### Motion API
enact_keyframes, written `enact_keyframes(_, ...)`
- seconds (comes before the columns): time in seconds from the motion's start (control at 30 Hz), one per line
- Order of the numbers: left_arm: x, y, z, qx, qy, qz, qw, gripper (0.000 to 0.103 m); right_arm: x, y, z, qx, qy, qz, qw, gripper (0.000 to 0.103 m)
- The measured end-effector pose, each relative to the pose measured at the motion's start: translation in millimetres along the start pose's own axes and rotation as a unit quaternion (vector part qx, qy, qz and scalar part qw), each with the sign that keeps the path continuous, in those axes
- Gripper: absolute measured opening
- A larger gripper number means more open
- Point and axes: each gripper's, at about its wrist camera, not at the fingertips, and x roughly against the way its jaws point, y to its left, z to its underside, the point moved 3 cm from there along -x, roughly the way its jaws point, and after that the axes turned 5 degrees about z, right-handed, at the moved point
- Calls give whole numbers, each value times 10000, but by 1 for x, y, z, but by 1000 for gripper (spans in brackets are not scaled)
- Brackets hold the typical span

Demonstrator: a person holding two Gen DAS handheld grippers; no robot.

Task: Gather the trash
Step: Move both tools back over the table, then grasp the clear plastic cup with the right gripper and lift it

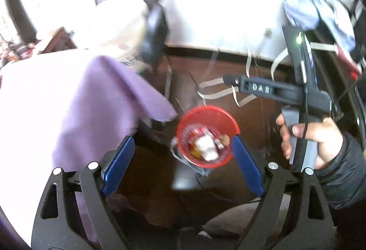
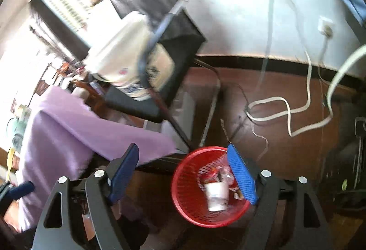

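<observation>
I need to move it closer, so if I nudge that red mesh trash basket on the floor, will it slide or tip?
The red basket looks like thin plastic mesh holding only a white cup and wrappers, so it is probably light. On the smooth brown floor it should slide, though a high push might tip it.

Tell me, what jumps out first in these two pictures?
A round red plastic mesh wastebasket on the dark wooden floor, holding a white paper cup and bright wrappers. To its left hangs a lilac cloth. In both views, wide-spread blue-padded fingers frame the basket, and the left view shows a hand gripping the other tool's grey handle.
</observation>
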Motion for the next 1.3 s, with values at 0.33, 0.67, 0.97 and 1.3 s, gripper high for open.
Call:
enact_keyframes(0.33,118,78,48,940,-967,-516,9895,86,68,142,-5,1339,-311,-300,9901,86)
enact_keyframes(0.67,235,205,141,1988,-1401,-1511,9581,86,127,295,17,2708,-576,-1181,9536,93)
enact_keyframes(0.97,330,307,253,3365,-1876,-2441,8899,92,120,428,56,3451,-55,-1707,9229,97)
enact_keyframes(1.3,358,427,326,4616,-1716,-3160,8109,93,90,564,133,4442,536,-2059,8703,97)
